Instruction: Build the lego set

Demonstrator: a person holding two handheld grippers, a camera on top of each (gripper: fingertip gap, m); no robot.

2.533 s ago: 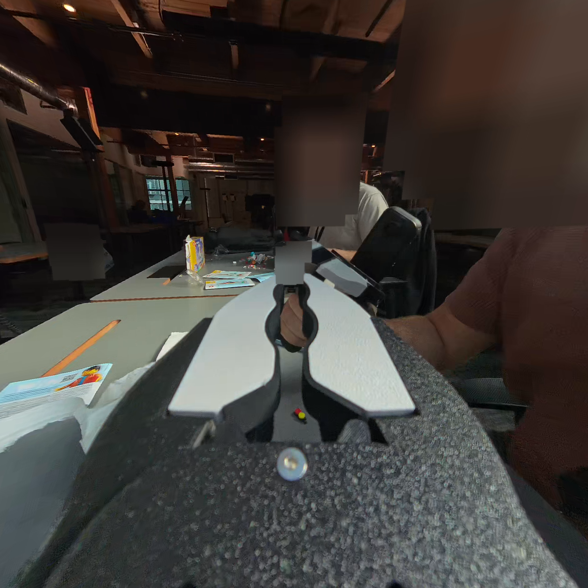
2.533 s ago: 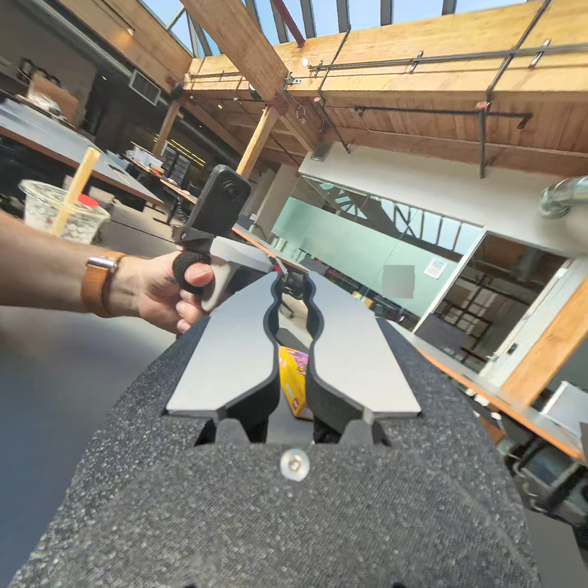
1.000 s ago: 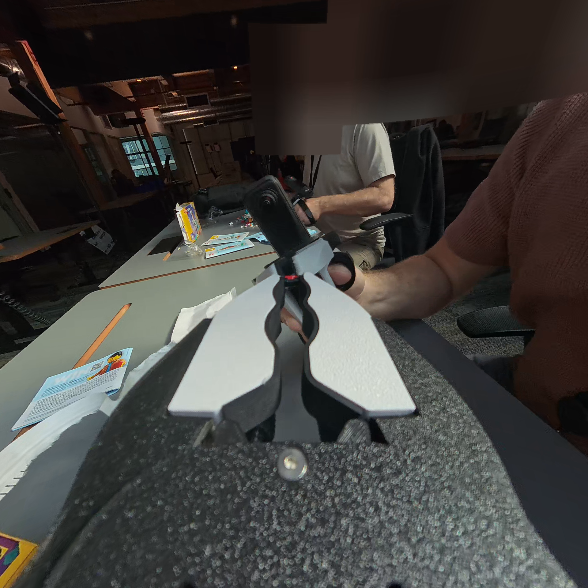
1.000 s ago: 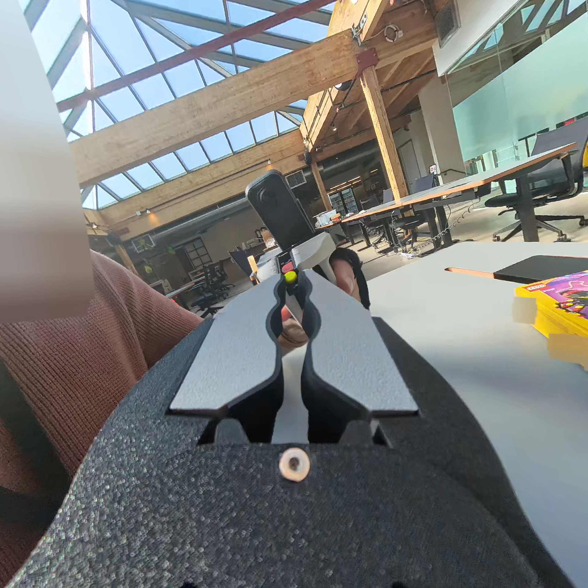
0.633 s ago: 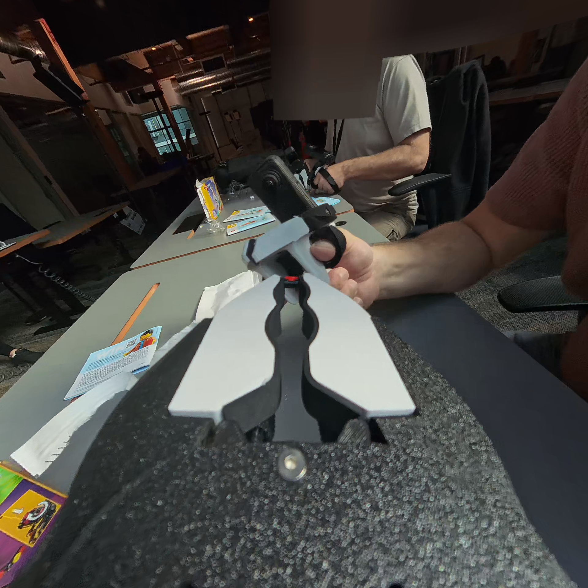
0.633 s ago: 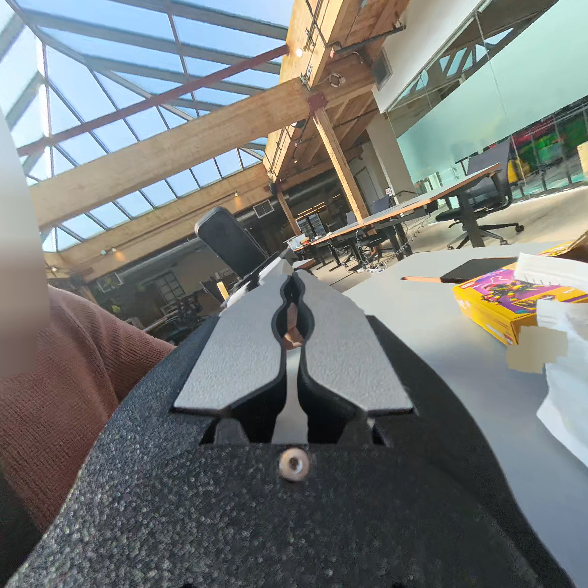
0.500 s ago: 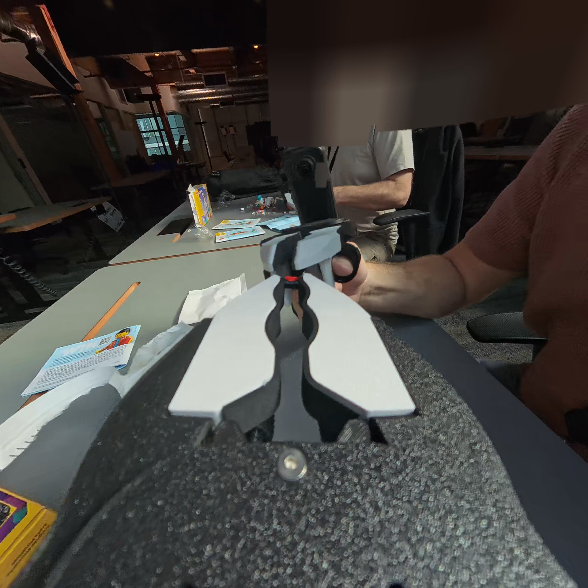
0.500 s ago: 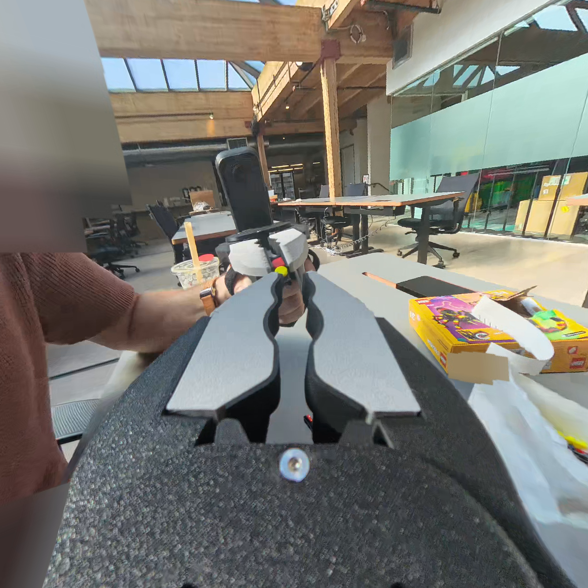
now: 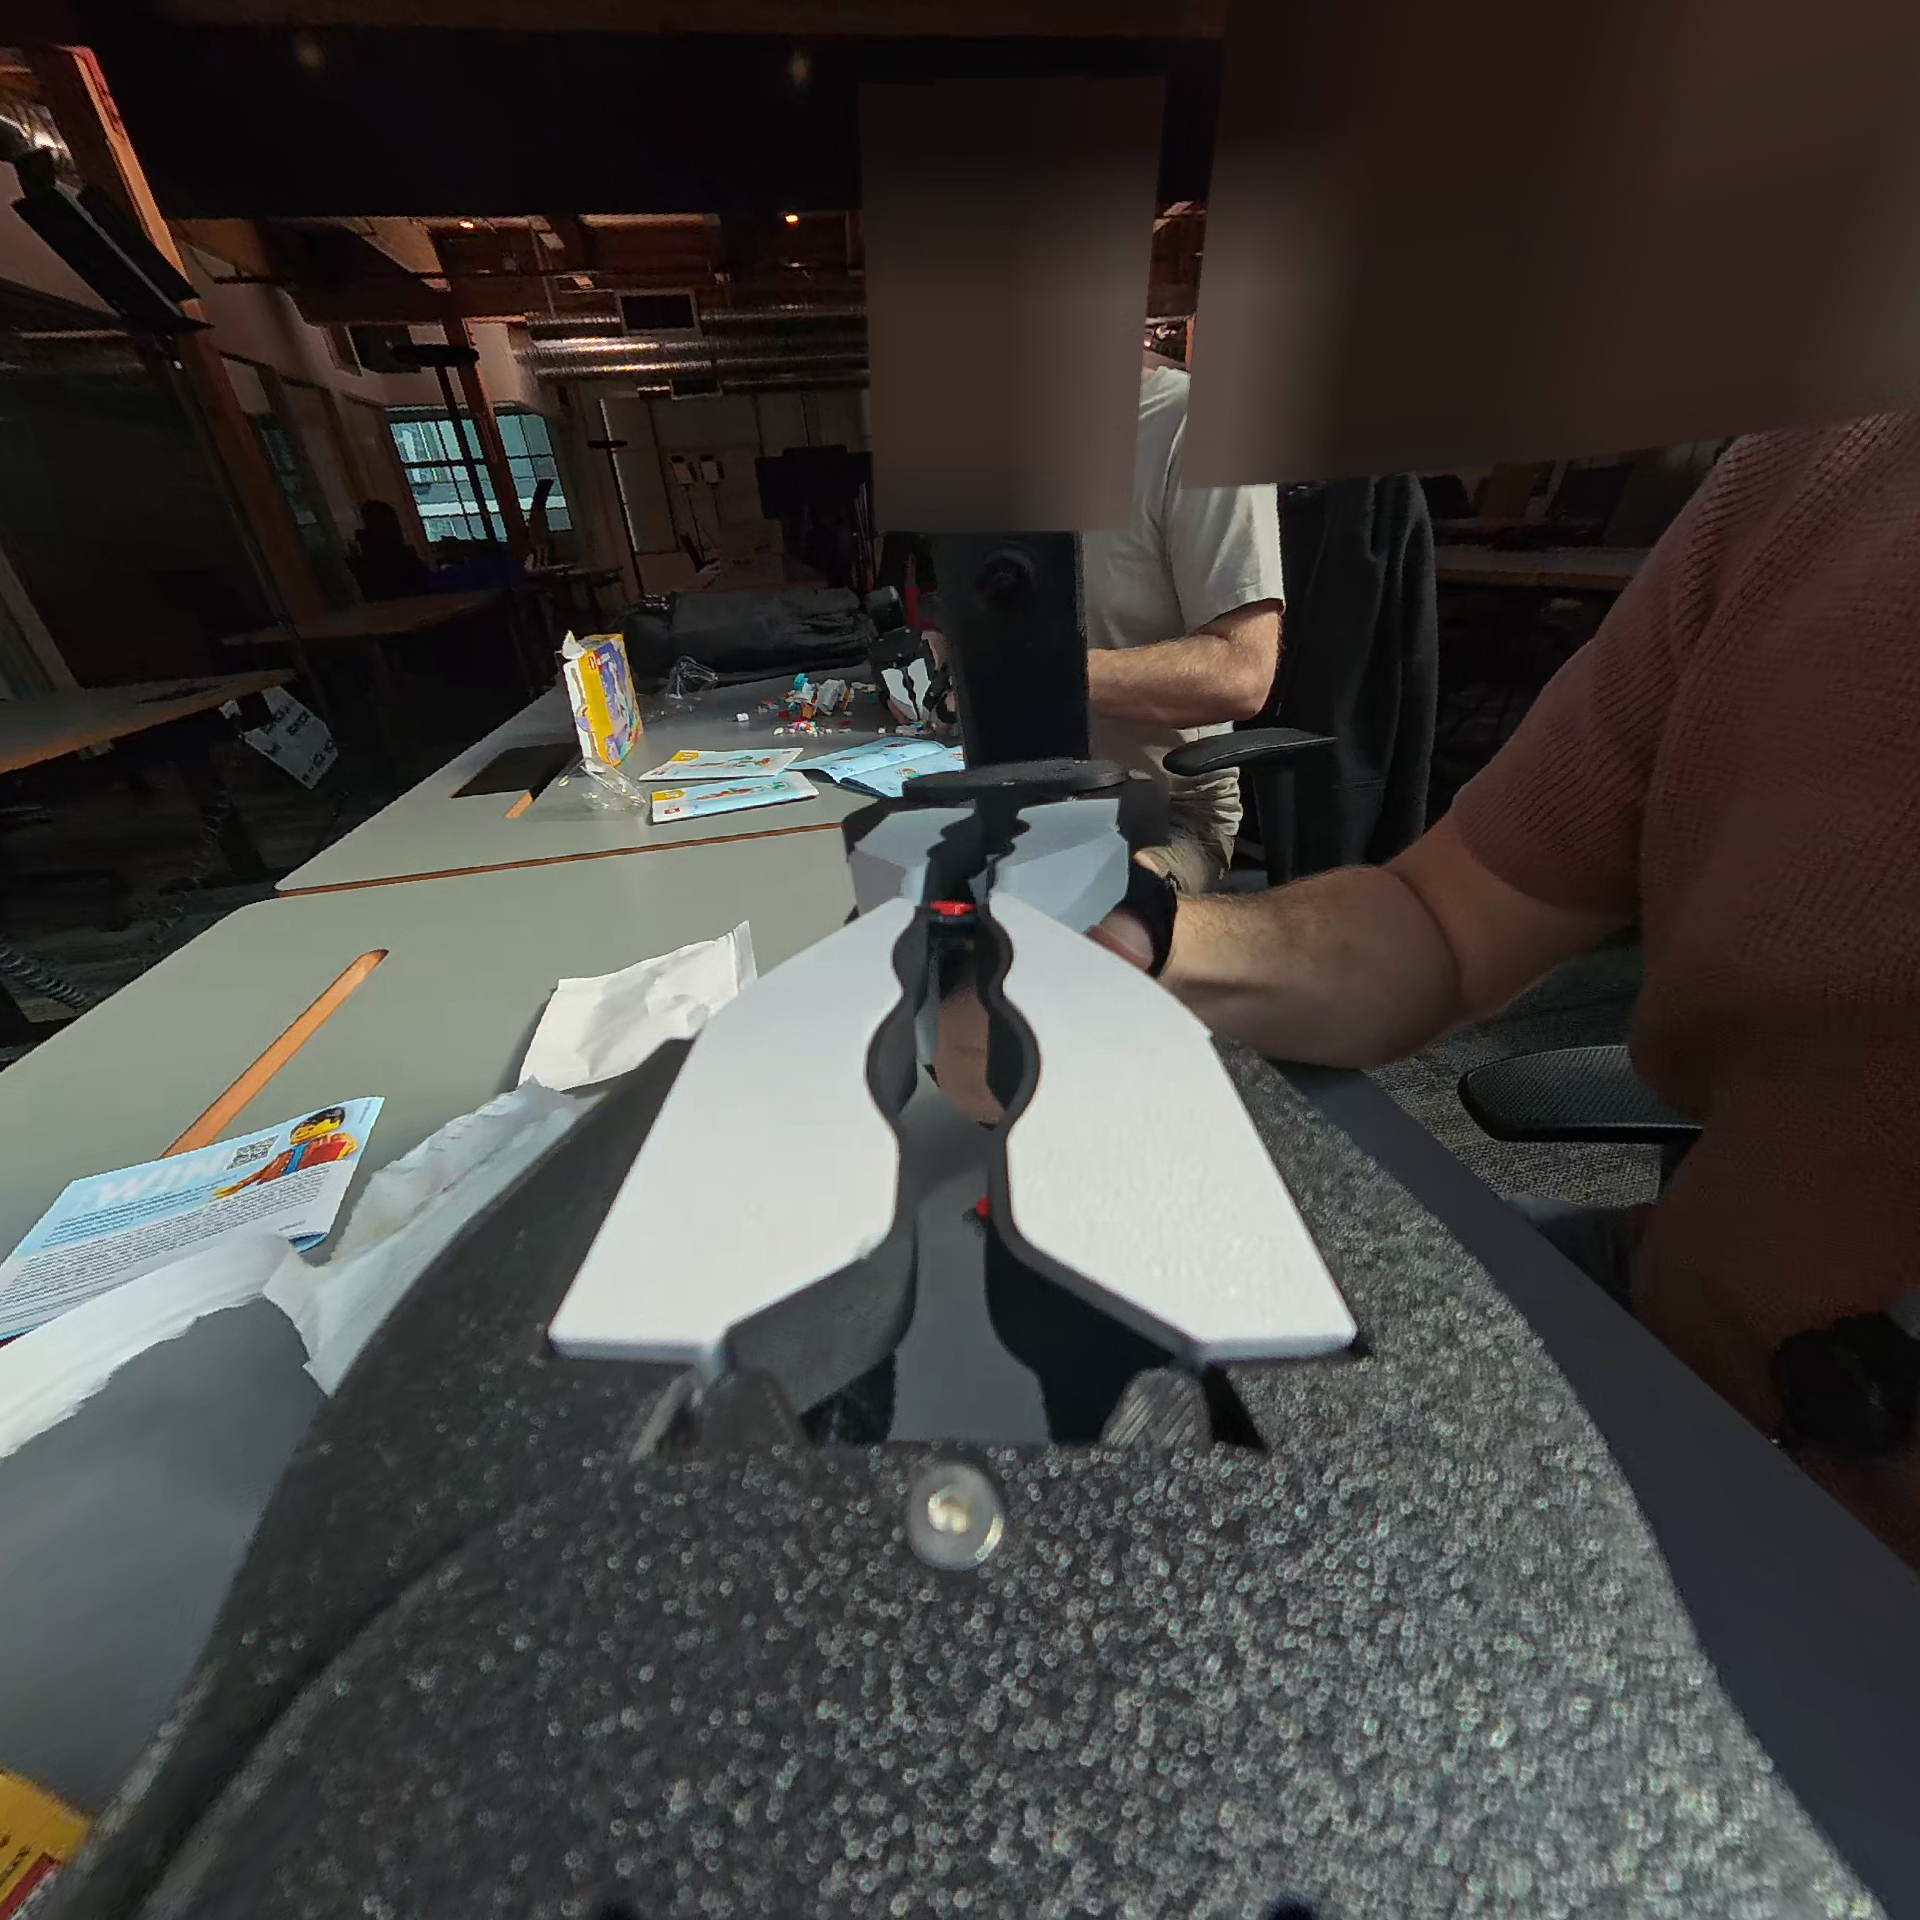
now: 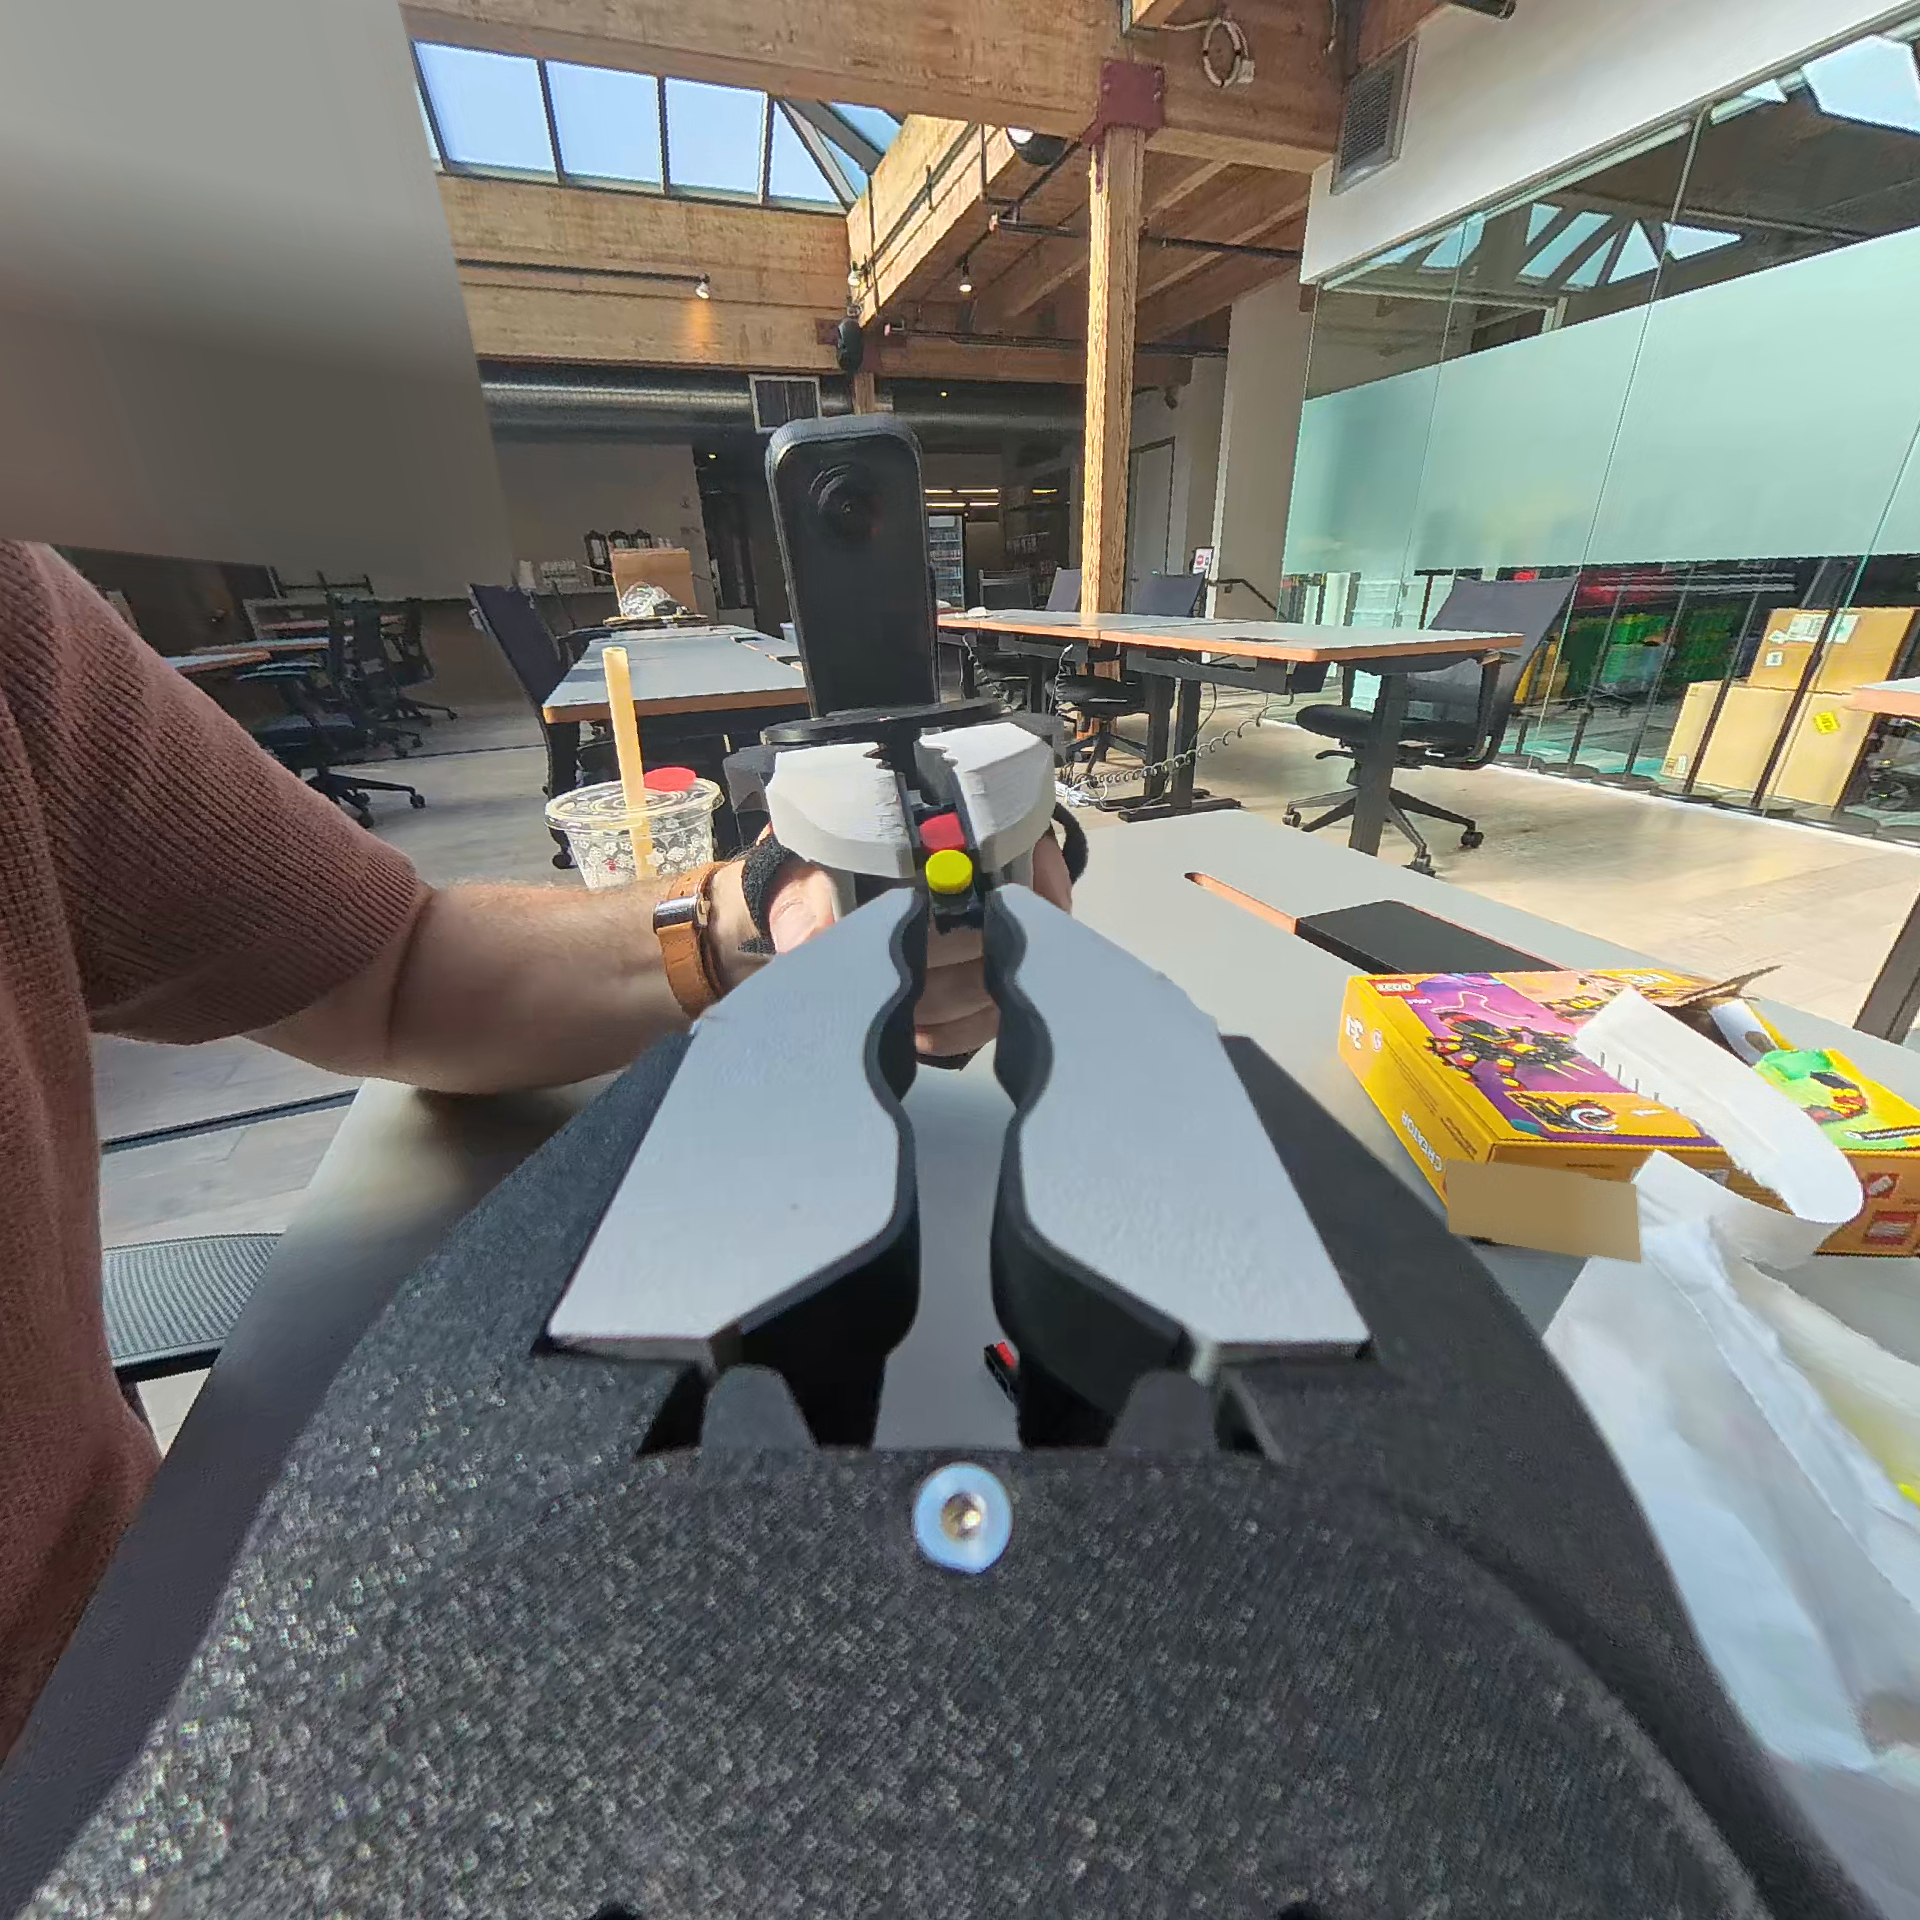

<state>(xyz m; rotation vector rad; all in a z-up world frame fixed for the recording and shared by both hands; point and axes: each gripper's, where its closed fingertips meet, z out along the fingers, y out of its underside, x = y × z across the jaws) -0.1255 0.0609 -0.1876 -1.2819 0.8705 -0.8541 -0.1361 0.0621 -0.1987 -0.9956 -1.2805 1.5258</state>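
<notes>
Right wrist view: my right tool (image 10: 951, 914) pinches a small black piece topped by a yellow stud (image 10: 948, 871). My left tool (image 9: 951, 914) clamps a red-topped piece (image 9: 948, 908), tip to tip above the counter (image 9: 520, 935).

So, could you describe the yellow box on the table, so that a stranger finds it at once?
In the right wrist view, look at the grey table, to the right of the right gripper. The yellow box lies flat there with a purple picture on top, beside crumpled white paper; it is the only brightly coloured carton.
</notes>
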